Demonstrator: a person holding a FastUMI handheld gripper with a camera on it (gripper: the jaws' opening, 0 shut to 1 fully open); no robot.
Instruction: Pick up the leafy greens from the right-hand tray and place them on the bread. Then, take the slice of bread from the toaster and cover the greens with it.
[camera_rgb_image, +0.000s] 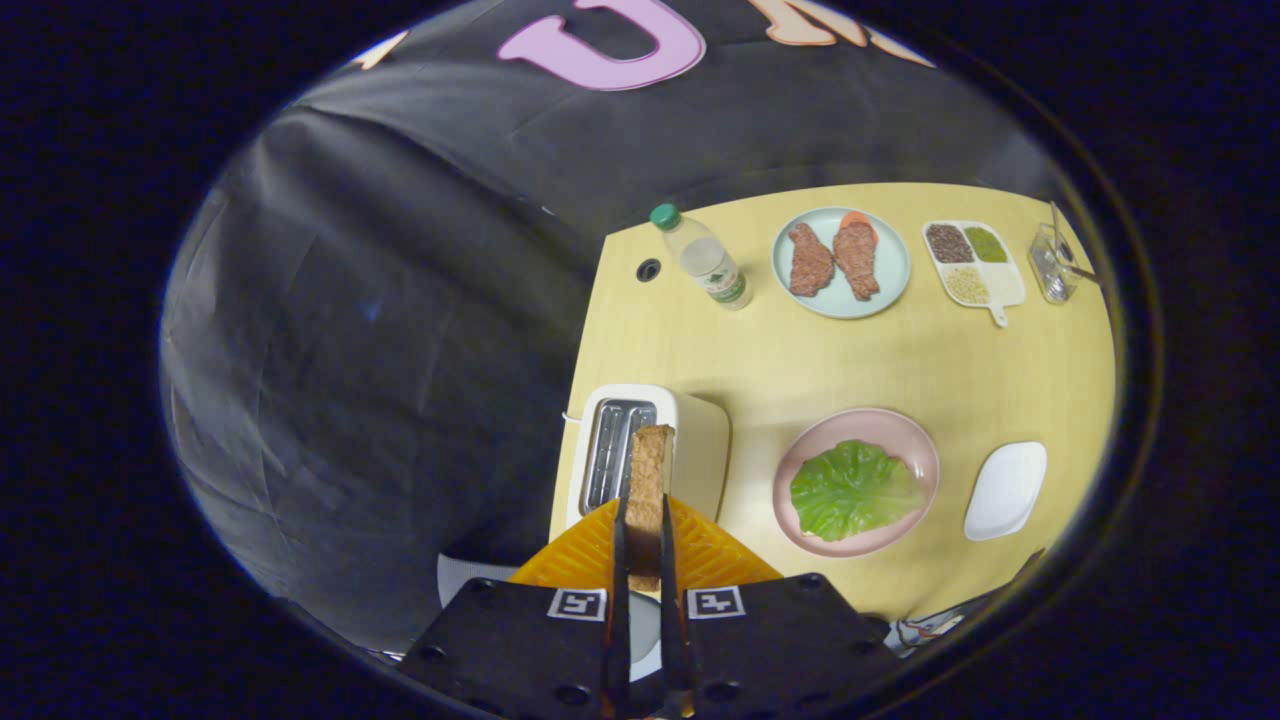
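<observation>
The gripper (647, 540) is closed narrow on a slice of toast (649, 490), both fingers (619, 560) pressing its flat faces, so the slice stands on edge between them with its long axis running straight ahead along the fingers. It is held above the toaster (700, 440), whose open slots (615, 450) lie just beyond and slightly left of the fingertips; the slice looks clear of the slot, though how far it is lifted cannot be judged. The greens (853, 488) already lie spread in the pink plate (905, 425); the bread under them is hidden by the leaf. That plate sits on the tabletop (850, 350) just right of the toaster, so the target lies to the right of the gripper and a little ahead. By my reading, the greens step is done and the covering step is under way. The coming move turns on this: carry the slice rightward over the plate and turn it from on-edge to flat before letting it down on the leaf. The white tray (1005, 490) lies beyond the plate, farther right.
</observation>
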